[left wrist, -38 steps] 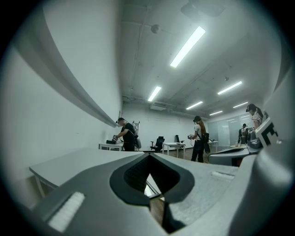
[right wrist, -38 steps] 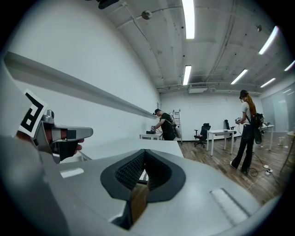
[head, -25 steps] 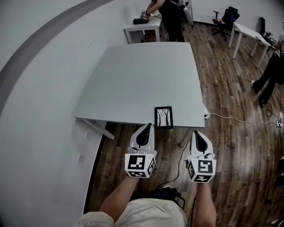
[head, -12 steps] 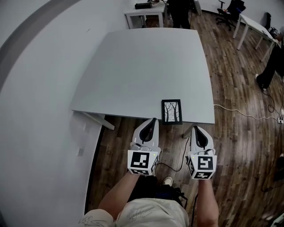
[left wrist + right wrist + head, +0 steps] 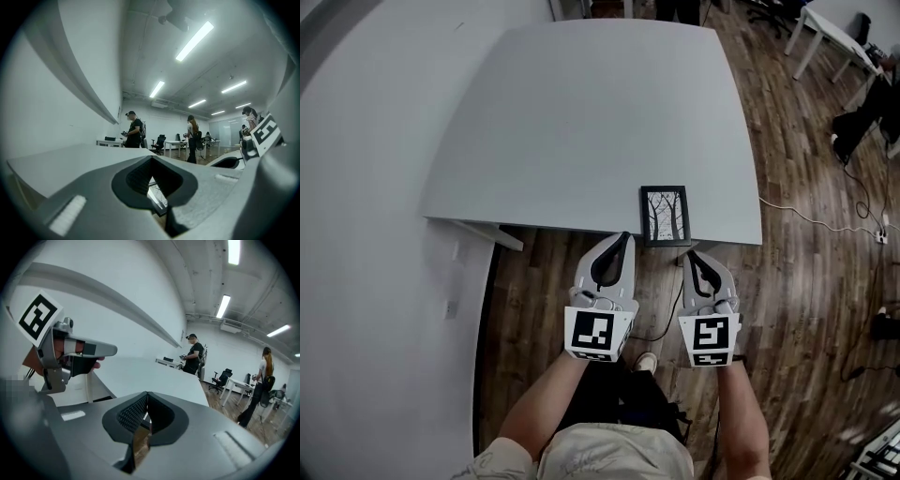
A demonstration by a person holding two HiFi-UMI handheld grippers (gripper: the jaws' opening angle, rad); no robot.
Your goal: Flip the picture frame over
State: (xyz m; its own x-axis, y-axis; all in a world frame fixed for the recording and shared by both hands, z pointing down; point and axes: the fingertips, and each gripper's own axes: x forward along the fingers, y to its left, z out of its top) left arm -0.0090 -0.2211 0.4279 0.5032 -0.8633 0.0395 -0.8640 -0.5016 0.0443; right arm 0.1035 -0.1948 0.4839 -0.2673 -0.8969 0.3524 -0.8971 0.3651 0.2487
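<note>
Your left gripper point(image 5: 622, 240) has its jaws pressed together with nothing between them. Your right gripper point(image 5: 692, 255) is the same, tips meeting and empty. Both hover side by side over the wood floor point(image 5: 806, 281), just short of the near edge of the white table point(image 5: 581, 122). The picture frame point(image 5: 665, 215) lies flat at that edge, picture side up. It sits just beyond the two tips and between them, touched by neither.
</note>
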